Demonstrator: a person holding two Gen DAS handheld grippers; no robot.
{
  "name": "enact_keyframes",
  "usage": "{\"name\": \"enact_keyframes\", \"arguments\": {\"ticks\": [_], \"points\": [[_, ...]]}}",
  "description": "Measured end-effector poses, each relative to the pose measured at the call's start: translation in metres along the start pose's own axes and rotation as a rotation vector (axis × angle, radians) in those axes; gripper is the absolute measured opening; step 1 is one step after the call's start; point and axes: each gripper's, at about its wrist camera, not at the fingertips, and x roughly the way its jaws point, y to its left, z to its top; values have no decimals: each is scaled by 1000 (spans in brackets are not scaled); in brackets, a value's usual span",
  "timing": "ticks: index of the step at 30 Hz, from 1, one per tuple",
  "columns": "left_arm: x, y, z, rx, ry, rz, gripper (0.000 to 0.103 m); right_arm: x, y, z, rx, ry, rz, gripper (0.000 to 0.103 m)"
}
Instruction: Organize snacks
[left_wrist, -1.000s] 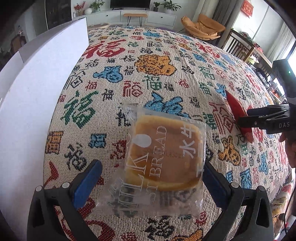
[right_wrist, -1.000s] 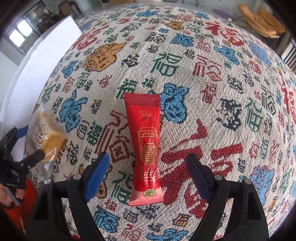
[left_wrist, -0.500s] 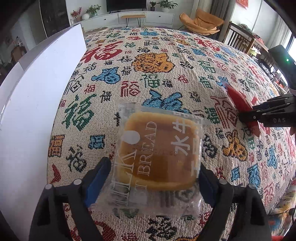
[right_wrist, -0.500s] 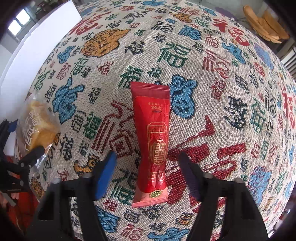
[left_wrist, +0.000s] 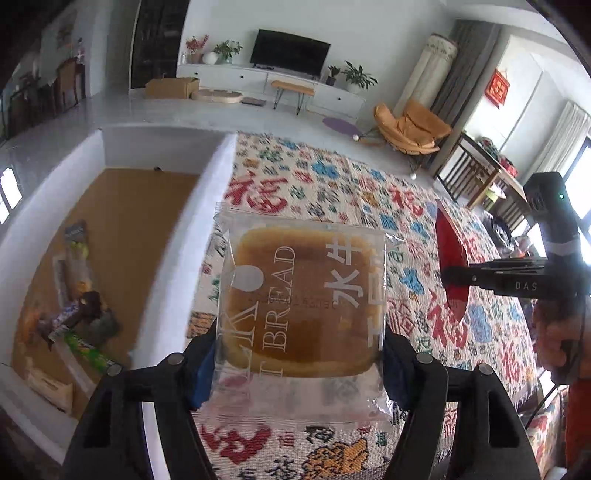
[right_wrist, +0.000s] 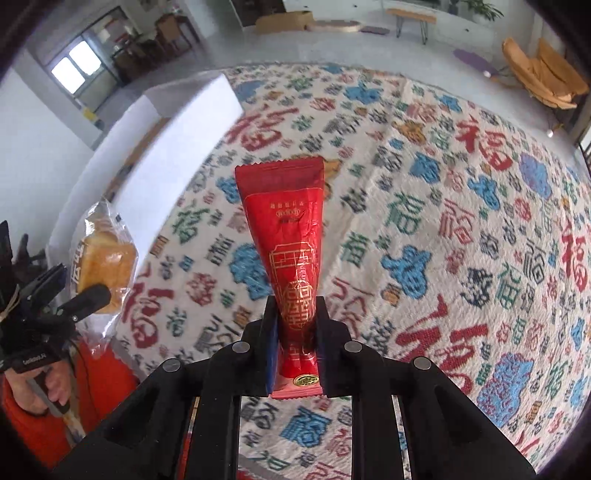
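My left gripper (left_wrist: 299, 365) is shut on a clear packet of milk toast bread (left_wrist: 303, 302) and holds it above the patterned cloth (left_wrist: 332, 184), beside the white box (left_wrist: 218, 173). The bread packet (right_wrist: 105, 264) and left gripper (right_wrist: 70, 295) also show in the right wrist view. My right gripper (right_wrist: 295, 332) is shut on the lower end of a long red snack packet (right_wrist: 288, 236), lifted off the cloth. The red packet (left_wrist: 448, 254) and right gripper (left_wrist: 458, 277) show at the right of the left wrist view.
The white box has a brown floor and holds several snack packets (left_wrist: 74, 317) near its front left. The cloth with red, blue and green characters (right_wrist: 443, 221) covers the table. A living room with TV, chair and side table lies beyond.
Both grippers closed on their packets and lifted them off the cloth. The left one rose beside the box, so its inside now shows.
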Motion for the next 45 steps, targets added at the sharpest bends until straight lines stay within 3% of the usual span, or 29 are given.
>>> {"name": "enact_keyframes", "arguments": {"ticks": [7, 10, 15, 20, 25, 28, 33, 36, 41, 43, 45], "points": [[-65, 101, 34, -110, -77, 234, 71, -19, 143, 62, -156, -86, 200, 18], [-69, 140, 26, -165, -63, 310, 71, -13, 207, 76, -232, -101, 251, 18], [-56, 185, -1, -251, -20, 359, 71, 32, 284, 86, -310, -76, 275, 19], [-36, 198, -23, -243, 13, 403, 73, 91, 300, 82, -300, -26, 225, 29], [-30, 194, -27, -206, -11, 423, 88, 118, 295, 71, -292, 20, 193, 44], [-34, 186, -27, -191, -41, 446, 94, 110, 291, 69, -305, 9, 184, 54], [-54, 167, -19, -168, -124, 517, 101, 77, 296, 71, -375, -93, 133, 68], [-66, 156, -12, -150, -150, 630, 101, 56, 298, 76, -391, -162, 105, 75], [-81, 135, -8, -78, -175, 885, 102, 26, 295, 82, -393, -227, 94, 77], [-86, 132, -9, -70, -180, 878, 102, 21, 293, 83, -384, -225, 104, 77], [-90, 132, -10, -101, -175, 815, 102, 19, 289, 83, -368, -219, 127, 77]]}}
